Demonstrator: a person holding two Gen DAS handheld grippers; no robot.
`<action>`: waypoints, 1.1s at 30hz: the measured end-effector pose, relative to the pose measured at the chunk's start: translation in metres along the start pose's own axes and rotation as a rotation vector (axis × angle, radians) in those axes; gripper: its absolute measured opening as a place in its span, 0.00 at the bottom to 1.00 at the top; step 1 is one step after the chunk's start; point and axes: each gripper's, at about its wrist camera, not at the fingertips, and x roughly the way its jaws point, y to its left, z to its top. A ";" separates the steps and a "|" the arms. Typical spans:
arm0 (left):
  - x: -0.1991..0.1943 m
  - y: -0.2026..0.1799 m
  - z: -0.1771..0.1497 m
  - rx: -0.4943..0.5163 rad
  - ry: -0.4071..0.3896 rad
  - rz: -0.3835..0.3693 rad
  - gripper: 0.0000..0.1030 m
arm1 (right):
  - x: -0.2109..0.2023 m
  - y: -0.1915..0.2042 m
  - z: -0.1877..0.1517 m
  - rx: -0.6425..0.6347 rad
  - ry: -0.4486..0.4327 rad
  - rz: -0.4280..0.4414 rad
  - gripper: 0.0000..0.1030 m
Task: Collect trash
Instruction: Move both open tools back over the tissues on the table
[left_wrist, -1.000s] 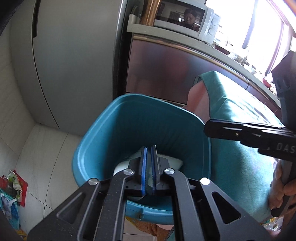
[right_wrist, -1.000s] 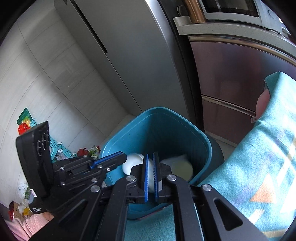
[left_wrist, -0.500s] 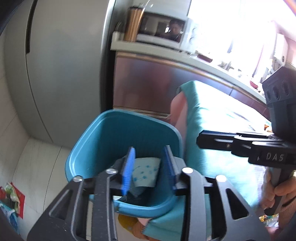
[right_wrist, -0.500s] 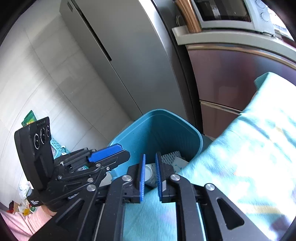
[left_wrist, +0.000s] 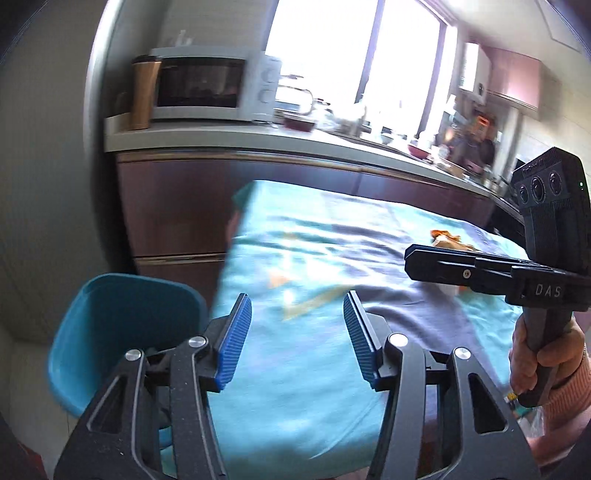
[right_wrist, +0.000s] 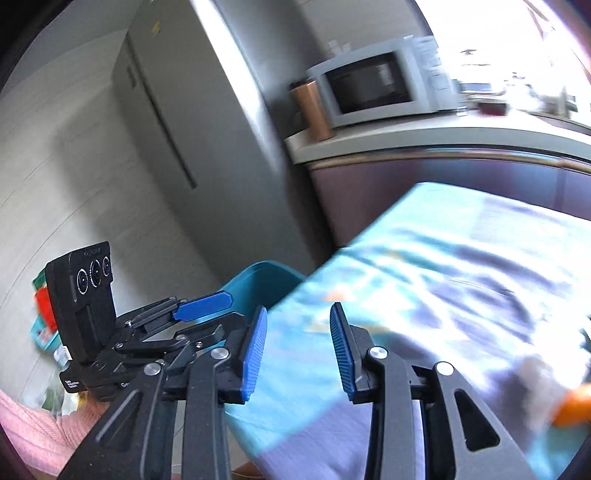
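A blue plastic bin (left_wrist: 122, 332) stands on the floor against the near left corner of the bench (left_wrist: 317, 362), which is draped in a turquoise patterned cloth; this bin serves as landmark, and its inside is not visible in either view. Behind the bin rise a maroon cabinet front (left_wrist: 177, 210) and, to its left, a grey refrigerator (right_wrist: 192, 122). On the counter above the cabinet sit a white microwave (left_wrist: 214, 86) and a copper-coloured tumbler (left_wrist: 144, 92) beside it; farther along the counter, away from the bin, blurred kitchen items stand beneath a bright window (left_wrist: 351, 51). Far across the bench from the bin lies an orange-brown wrapper (left_wrist: 448, 238), partly screened by the right tongs in the left wrist view; an orange blur (right_wrist: 572, 406) at the edge of the right wrist view cannot be identified. Coloured items (right_wrist: 44, 314) lie on the floor beyond the bin, too blurred to name. The left tongs (left_wrist: 297, 336) hover over the cloth just beside the bin, their blue pads (left_wrist: 234, 343) standing wide apart, having just been opening, with nothing between them. The right tongs (right_wrist: 297, 347) hover over the same corner of the bench, pads moderately apart, likewise having just been opening and empty. A hand (left_wrist: 543, 358) with a pink sleeve grips the right handle, which points level toward the bin side; both views are motion-blurred.
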 end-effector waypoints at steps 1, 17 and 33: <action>0.004 -0.010 0.002 0.013 0.006 -0.020 0.50 | -0.008 -0.006 -0.004 0.013 -0.011 -0.025 0.32; 0.075 -0.131 0.009 0.141 0.106 -0.203 0.59 | -0.123 -0.123 -0.067 0.250 -0.139 -0.341 0.40; 0.150 -0.181 0.033 0.179 0.198 -0.223 0.66 | -0.139 -0.199 -0.077 0.376 -0.162 -0.475 0.61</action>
